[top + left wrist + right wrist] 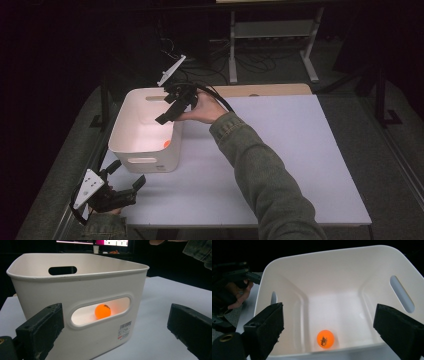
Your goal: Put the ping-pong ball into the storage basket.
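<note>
1. I see a white table [280, 150] with a bare wooden strip along its far edge.
2. A cream plastic bin [145, 131] stands directly on it, toward the left side.
3. The table's right half carries nothing.

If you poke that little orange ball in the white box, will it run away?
Probably, yes. The orange ball is round and smooth, so a nudge would likely send it rolling across the flat floor of the white bin. It looks like a table tennis ball, so probably very light and bouncy. The bin's walls surround it, so it likely stays inside.
</note>
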